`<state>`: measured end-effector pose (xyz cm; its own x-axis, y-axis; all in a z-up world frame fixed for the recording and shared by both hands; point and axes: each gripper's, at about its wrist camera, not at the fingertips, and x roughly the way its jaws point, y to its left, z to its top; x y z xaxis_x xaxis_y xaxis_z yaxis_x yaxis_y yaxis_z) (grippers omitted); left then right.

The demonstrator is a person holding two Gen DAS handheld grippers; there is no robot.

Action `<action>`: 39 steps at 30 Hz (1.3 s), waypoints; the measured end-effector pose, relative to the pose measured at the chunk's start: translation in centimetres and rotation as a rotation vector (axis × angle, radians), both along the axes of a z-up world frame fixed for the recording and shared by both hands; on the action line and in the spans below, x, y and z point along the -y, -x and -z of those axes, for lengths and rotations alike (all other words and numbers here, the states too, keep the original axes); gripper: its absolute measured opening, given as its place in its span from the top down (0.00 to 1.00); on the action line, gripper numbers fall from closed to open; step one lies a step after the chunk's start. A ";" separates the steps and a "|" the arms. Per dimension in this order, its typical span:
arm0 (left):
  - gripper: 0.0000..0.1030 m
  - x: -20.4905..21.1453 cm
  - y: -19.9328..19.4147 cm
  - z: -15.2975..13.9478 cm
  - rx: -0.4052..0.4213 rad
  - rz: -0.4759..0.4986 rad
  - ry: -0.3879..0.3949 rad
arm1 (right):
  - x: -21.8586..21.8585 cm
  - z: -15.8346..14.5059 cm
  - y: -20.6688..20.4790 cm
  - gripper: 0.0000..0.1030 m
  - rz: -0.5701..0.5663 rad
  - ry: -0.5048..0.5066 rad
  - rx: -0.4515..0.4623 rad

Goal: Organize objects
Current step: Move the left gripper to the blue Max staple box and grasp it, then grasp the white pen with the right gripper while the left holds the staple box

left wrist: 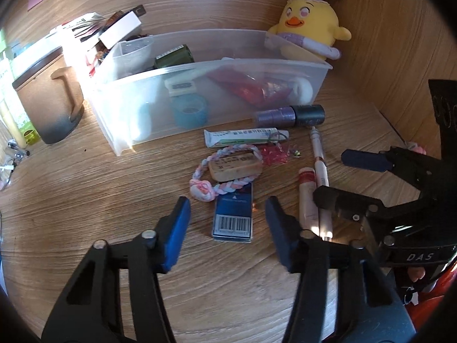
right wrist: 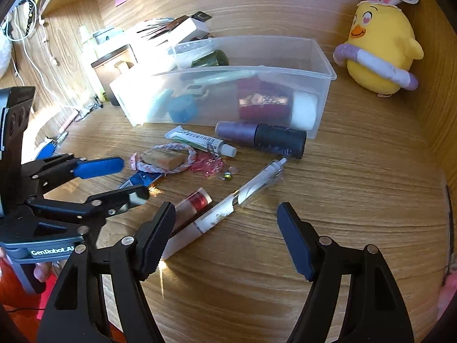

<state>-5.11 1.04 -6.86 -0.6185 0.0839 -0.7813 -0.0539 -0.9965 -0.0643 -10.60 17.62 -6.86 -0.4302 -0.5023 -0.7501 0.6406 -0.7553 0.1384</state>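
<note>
Loose items lie on the wooden desk in front of a clear plastic bin (left wrist: 217, 63). My left gripper (left wrist: 227, 208) is open just above the desk, its blue pads on either side of a small blue box (left wrist: 232, 220) without touching it. Beyond the box lie an eraser (left wrist: 235, 167) inside a braided hair tie (left wrist: 200, 188), an ointment tube (left wrist: 242, 137) and a purple-and-black bottle (left wrist: 288, 115). My right gripper (right wrist: 227, 211) is open over a clear pen (right wrist: 245, 193) and a red-capped tube (right wrist: 197, 200); the pen's lower end runs past its left finger.
A yellow plush chick (right wrist: 380, 40) leans in the back right corner beside the bin. A brown mug (left wrist: 48, 97) and stacked boxes (left wrist: 120, 25) stand left of the bin. Pink beads (right wrist: 207, 165) lie by the hair tie. The desk's wooden side wall (right wrist: 440, 91) rises at right.
</note>
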 end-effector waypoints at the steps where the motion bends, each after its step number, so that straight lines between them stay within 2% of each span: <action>1: 0.56 -0.2 0.0 0.1 0.002 0.005 0.009 | -0.1 0.0 0.0 0.32 0.001 0.001 -0.003; 3: 0.61 -0.5 -0.3 0.1 -0.004 0.000 0.036 | -0.4 0.0 -0.1 0.32 0.000 0.000 -0.003; 7: 0.71 -0.2 -0.9 0.1 -0.010 -0.019 0.033 | -1.5 0.1 -0.4 0.32 -0.003 -0.013 -0.013; 11: 0.73 0.1 -2.1 0.1 -0.005 -0.013 0.028 | -2.4 0.0 -0.2 0.32 0.015 -0.034 -0.023; 13: 0.73 0.2 -2.6 0.0 0.005 -0.005 0.019 | -2.7 -0.1 0.0 0.32 0.030 -0.048 -0.025; 17: 0.73 0.9 -3.1 -0.1 0.021 -0.002 -0.016 | -2.8 -0.4 0.3 0.32 0.020 0.008 0.022; 21: 0.71 1.1 -2.7 -0.1 0.019 -0.012 -0.023 | -1.1 0.0 0.3 0.31 -0.002 0.010 0.036; 24: 0.67 0.8 -2.0 -0.1 0.011 -0.015 -0.020 | 0.3 0.1 -0.3 0.29 -0.022 -0.019 0.000; 28: 0.67 0.3 -1.7 0.0 -0.008 -0.011 0.019 | 1.0 0.5 -1.2 0.30 -0.037 -0.067 -0.059; 31: 0.72 0.2 -2.2 0.2 -0.025 -0.008 0.057 | 0.3 0.5 -1.5 0.33 -0.041 -0.053 -0.061; 39: 0.74 1.2 -3.7 0.0 -0.019 -0.016 0.063 | -3.3 -0.3 -1.3 0.63 -0.053 0.004 0.021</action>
<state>-1.39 -0.15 -6.88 -0.6339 0.0246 -0.7730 -0.0384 -0.9993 -0.0004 -9.31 20.91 -6.61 -0.3869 -0.5266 -0.7569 0.6764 -0.7200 0.1552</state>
